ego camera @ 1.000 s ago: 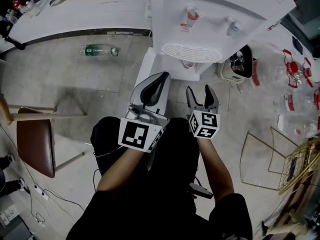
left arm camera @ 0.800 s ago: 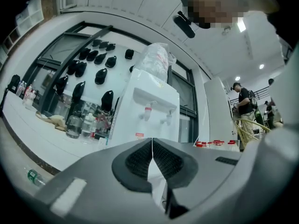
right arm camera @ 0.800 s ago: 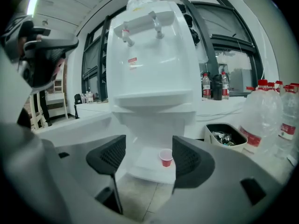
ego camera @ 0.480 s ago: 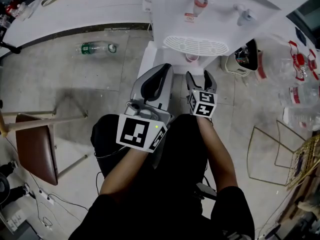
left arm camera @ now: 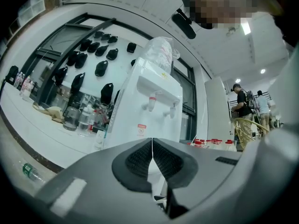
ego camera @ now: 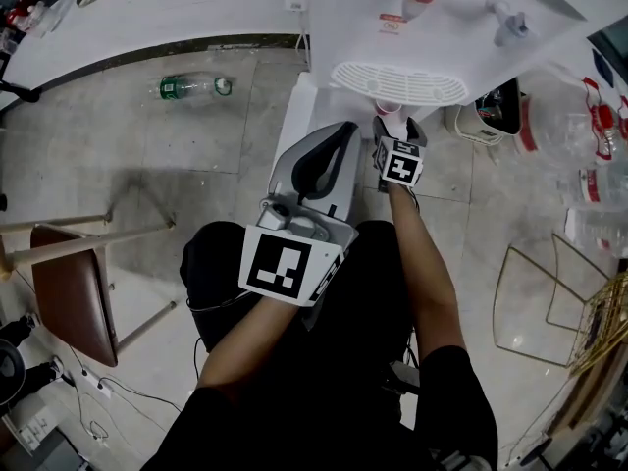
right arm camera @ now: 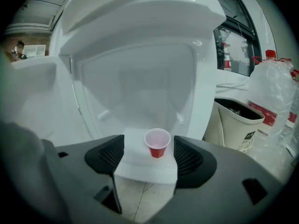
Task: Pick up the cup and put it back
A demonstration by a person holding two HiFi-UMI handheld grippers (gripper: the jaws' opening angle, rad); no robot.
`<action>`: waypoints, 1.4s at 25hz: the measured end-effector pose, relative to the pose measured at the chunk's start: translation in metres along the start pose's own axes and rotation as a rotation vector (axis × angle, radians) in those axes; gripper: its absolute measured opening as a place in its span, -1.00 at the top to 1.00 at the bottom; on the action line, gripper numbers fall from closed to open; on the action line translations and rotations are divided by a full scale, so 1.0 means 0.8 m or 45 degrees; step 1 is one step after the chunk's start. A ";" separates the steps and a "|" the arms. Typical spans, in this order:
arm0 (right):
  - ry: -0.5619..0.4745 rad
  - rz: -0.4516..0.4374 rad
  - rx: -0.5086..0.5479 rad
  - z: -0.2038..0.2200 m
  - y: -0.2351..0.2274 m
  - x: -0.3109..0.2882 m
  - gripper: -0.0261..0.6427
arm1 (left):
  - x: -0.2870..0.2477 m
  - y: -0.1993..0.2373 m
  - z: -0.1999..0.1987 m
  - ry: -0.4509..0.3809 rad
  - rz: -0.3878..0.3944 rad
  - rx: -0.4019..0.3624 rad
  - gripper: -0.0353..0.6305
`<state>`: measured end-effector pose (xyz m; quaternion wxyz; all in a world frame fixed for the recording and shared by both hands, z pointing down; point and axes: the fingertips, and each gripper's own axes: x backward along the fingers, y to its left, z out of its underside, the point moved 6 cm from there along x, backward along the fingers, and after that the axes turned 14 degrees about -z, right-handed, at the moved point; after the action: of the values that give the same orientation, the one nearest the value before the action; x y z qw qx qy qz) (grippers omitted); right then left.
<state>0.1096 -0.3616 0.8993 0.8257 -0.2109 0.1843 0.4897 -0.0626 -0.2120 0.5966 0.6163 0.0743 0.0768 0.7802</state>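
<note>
Nearest the person, the left gripper (ego camera: 332, 150) is held just short of the water dispenser (ego camera: 442, 27), its jaws pressed together on nothing. Further forward, the right gripper (right arm camera: 149, 154) sits low under the dispenser's drip tray (ego camera: 397, 81) with its jaws opening. The small red cup (right arm camera: 157, 143) stands upright between them on the white ledge at the dispenser's foot, neither pad pressing it. Beyond, a bin (right arm camera: 236, 125) stands just right of the dispenser, and a bottle (ego camera: 191, 88) lies well to its left.

Cup (right arm camera: 157, 143) on shelf (right arm camera: 140, 166) of water dispenser (right arm camera: 140, 64), bin (right arm camera: 236, 122) to its right
</note>
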 end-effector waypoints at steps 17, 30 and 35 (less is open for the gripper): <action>0.117 0.099 -0.129 0.027 -0.046 -0.096 -0.04 | -0.018 0.018 0.003 0.020 -0.034 0.007 0.87; 0.157 0.187 -0.114 0.028 -0.055 -0.113 -0.03 | -0.019 0.027 0.006 0.038 -0.030 0.001 0.87; 0.167 0.173 -0.087 0.026 -0.053 -0.112 0.00 | -0.019 0.026 0.005 0.039 -0.031 -0.002 0.87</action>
<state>0.1089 -0.4345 0.9701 0.7692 -0.2576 0.2348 0.5356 -0.0780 -0.2313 0.6042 0.6246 0.0610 0.0866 0.7737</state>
